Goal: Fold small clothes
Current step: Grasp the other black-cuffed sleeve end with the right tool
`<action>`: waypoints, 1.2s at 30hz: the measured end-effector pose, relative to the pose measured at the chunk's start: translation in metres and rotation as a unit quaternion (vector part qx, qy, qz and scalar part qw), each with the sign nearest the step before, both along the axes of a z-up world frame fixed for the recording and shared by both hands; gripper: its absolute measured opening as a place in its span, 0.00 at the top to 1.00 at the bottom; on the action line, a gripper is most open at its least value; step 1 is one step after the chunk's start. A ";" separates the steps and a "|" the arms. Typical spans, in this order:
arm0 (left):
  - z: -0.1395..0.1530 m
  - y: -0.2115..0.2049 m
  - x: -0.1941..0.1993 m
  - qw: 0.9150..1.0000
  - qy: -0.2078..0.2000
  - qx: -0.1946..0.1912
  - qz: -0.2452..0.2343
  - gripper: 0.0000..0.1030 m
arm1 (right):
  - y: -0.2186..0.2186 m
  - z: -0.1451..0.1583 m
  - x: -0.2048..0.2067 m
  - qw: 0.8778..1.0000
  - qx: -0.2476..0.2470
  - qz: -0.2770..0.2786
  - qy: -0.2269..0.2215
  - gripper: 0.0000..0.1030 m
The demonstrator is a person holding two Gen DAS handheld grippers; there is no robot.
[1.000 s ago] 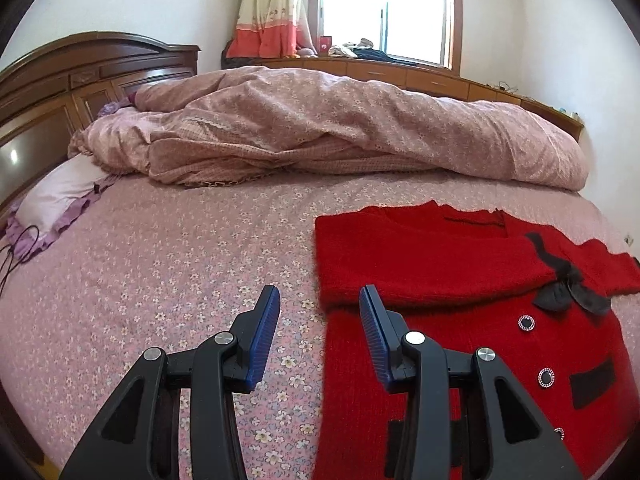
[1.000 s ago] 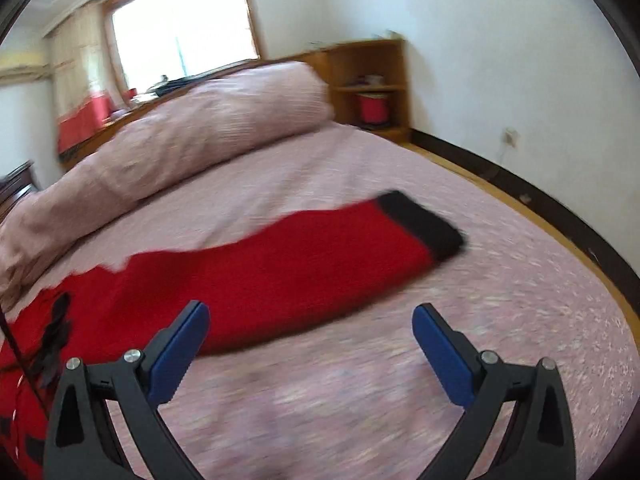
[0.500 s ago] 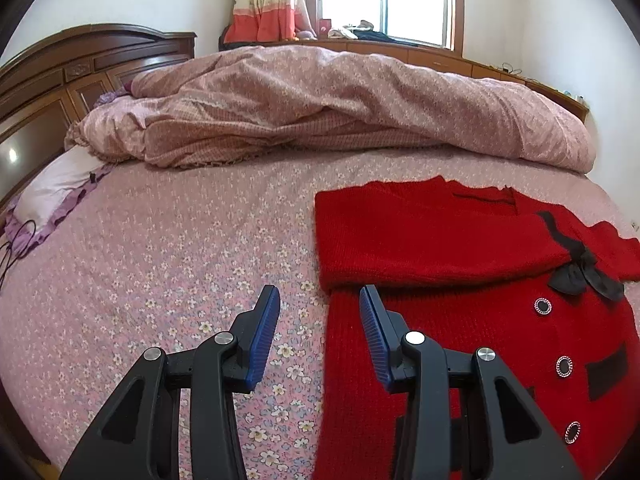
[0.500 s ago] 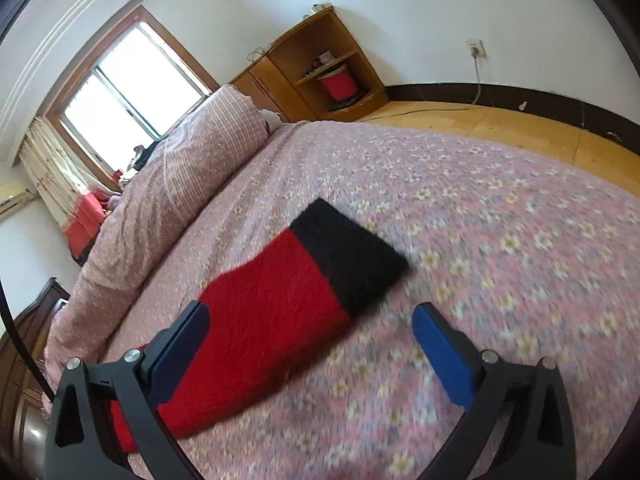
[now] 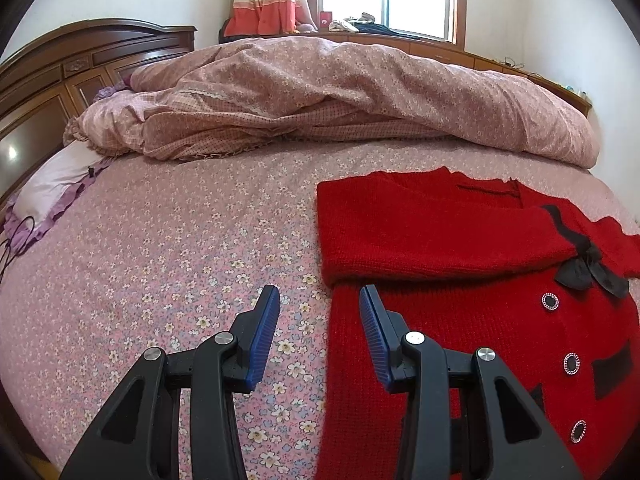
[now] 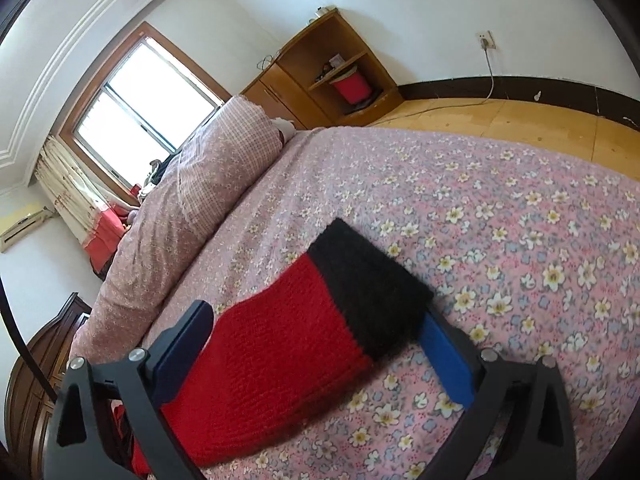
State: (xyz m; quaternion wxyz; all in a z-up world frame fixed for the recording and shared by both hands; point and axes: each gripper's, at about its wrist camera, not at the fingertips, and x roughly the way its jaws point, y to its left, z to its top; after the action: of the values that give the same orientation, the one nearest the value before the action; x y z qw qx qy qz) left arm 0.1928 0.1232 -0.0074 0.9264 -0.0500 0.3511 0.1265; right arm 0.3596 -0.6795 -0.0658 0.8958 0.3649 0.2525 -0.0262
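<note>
Right gripper (image 6: 316, 336) now straddling sleeve (image 6: 296, 344), jaws wide, left gripper (image 5: 320, 320) beside cardigan (image 5: 460, 280)

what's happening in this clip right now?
A person with two handheld grippers is folding a red cardigan on a floral bed. One sleeve already lies folded across the chest. The right gripper is open, straddling the other sleeve near its black cuff, not closed on it. The left gripper is open at the cardigan's edge, holding nothing.
</note>
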 end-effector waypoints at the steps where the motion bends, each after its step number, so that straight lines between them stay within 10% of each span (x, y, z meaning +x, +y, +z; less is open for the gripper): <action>1: 0.000 0.000 0.000 1.000 0.001 0.000 0.001 0.66 | -0.001 -0.001 -0.002 1.000 0.010 0.005 0.002 0.01; 13: -0.001 0.004 0.001 1.000 -0.002 0.001 0.008 0.66 | 0.000 -0.002 0.003 1.000 0.015 0.000 -0.001 0.03; 19: 0.001 0.007 -0.001 1.000 -0.006 -0.003 0.009 0.66 | -0.027 -0.028 -0.011 0.992 0.120 -0.039 -0.018 0.84; 28: 0.000 0.003 0.000 1.000 -0.003 0.004 0.006 0.66 | -0.010 -0.012 -0.003 0.994 0.101 -0.042 0.007 0.88; 36: 0.012 -0.002 0.029 0.999 -0.041 0.005 -0.003 0.66 | 0.061 0.076 -0.004 0.998 0.019 0.003 -0.053 0.88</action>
State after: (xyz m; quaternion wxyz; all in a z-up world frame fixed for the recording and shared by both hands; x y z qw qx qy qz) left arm 0.2221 0.1215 0.0048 0.9405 -0.0497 0.3128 0.1232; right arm 0.3558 -0.6185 0.0106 0.9009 0.3822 0.2058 0.0008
